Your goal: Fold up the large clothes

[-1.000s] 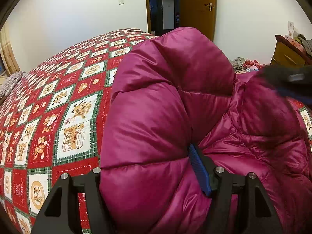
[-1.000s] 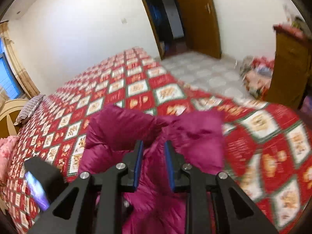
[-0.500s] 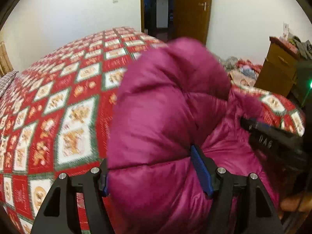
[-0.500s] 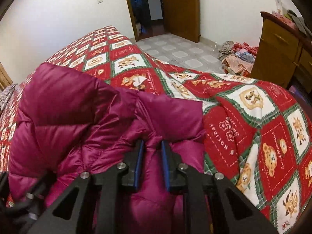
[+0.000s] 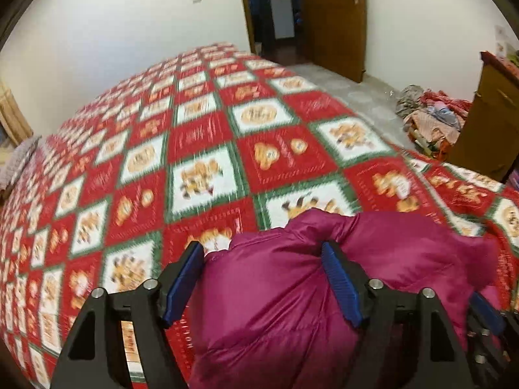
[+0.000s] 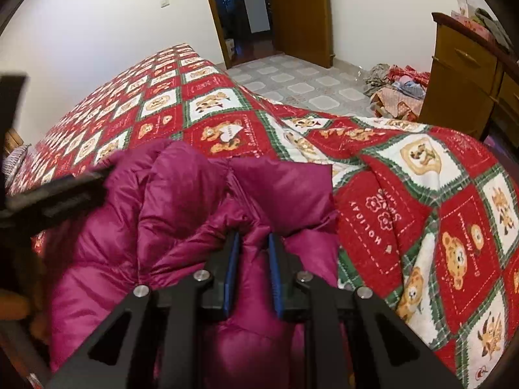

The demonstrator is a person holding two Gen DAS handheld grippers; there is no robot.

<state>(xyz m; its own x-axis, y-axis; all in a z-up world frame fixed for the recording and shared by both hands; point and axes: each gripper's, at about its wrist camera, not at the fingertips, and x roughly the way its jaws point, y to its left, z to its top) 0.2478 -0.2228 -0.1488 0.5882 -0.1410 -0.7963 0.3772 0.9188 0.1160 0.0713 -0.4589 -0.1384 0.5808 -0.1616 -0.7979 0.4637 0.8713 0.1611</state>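
Observation:
A magenta puffer jacket (image 5: 292, 295) lies bunched on a bed with a red, green and white patchwork quilt (image 5: 201, 149). My left gripper (image 5: 262, 253) has its jaws wide apart with a thick fold of the jacket between them. My right gripper (image 6: 253, 243) is shut on a thin fold of the jacket (image 6: 181, 214) near its front edge. The left gripper also shows as a dark blurred shape at the left of the right wrist view (image 6: 55, 194).
A wooden dresser (image 6: 467, 77) stands at the right beyond the bed. A pile of clothes (image 6: 395, 87) lies on the tiled floor beside it. A brown door (image 6: 298, 9) stands open at the back. The quilt's edge (image 6: 470, 259) drops off at the right.
The left gripper has dropped lower with the jacket, so the padded bulk no longer fills its view. The right gripper has stayed shut on its fold and settled toward the bed.

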